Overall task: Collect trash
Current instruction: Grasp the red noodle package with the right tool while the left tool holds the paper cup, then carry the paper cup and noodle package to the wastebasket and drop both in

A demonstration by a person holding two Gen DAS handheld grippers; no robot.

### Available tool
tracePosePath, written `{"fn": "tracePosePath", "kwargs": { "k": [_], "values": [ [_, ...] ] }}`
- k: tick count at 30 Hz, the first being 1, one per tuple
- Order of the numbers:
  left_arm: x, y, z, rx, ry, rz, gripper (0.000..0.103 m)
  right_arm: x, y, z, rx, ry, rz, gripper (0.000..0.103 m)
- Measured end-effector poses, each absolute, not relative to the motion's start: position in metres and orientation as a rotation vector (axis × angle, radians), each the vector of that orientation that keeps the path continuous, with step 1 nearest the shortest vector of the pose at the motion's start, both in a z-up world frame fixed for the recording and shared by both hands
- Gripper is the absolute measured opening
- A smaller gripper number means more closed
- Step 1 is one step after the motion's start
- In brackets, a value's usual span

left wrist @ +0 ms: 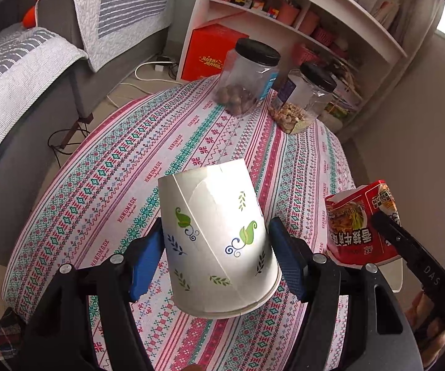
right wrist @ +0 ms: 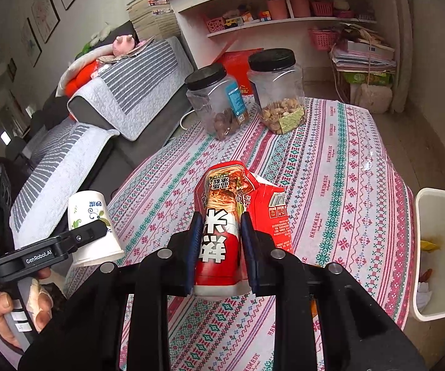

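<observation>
My left gripper (left wrist: 216,256) is shut on a white paper cup (left wrist: 216,241) with green leaf prints, held upside down above the table. The cup also shows in the right wrist view (right wrist: 91,225), at the left. My right gripper (right wrist: 221,247) is shut on a crushed red noodle box (right wrist: 222,216) and holds it above the table. The box also shows in the left wrist view (left wrist: 361,219), at the right. A white trash bin (right wrist: 438,256) with some waste inside stands off the table's right edge.
Two clear jars with black lids, one of brown nuts (right wrist: 219,102) and one of mixed nuts (right wrist: 278,89), stand at the table's far end. The table carries a patterned cloth (right wrist: 330,185). A grey sofa (right wrist: 123,102) lies left, white shelves (right wrist: 284,21) behind.
</observation>
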State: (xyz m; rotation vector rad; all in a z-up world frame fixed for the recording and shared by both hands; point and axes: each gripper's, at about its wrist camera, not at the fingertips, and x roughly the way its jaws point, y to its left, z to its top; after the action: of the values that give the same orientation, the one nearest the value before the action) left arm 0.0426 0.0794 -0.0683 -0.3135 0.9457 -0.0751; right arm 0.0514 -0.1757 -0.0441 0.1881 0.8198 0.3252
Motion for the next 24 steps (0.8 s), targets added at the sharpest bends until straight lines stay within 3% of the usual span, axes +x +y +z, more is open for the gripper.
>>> {"fn": "tracePosePath", "kwargs": {
  "k": [14,24],
  "values": [
    [0.047,0.019,-0.042,-0.217,0.919,-0.134,0.066,0.034,-0.253,-0.003,0.297,0.697,0.216,0.024],
    [0.050,-0.065,-0.021,-0.117,0.908,-0.242,0.066,0.002,-0.354,0.032,0.410,0.542,-0.016,0.024]
  ]
}}
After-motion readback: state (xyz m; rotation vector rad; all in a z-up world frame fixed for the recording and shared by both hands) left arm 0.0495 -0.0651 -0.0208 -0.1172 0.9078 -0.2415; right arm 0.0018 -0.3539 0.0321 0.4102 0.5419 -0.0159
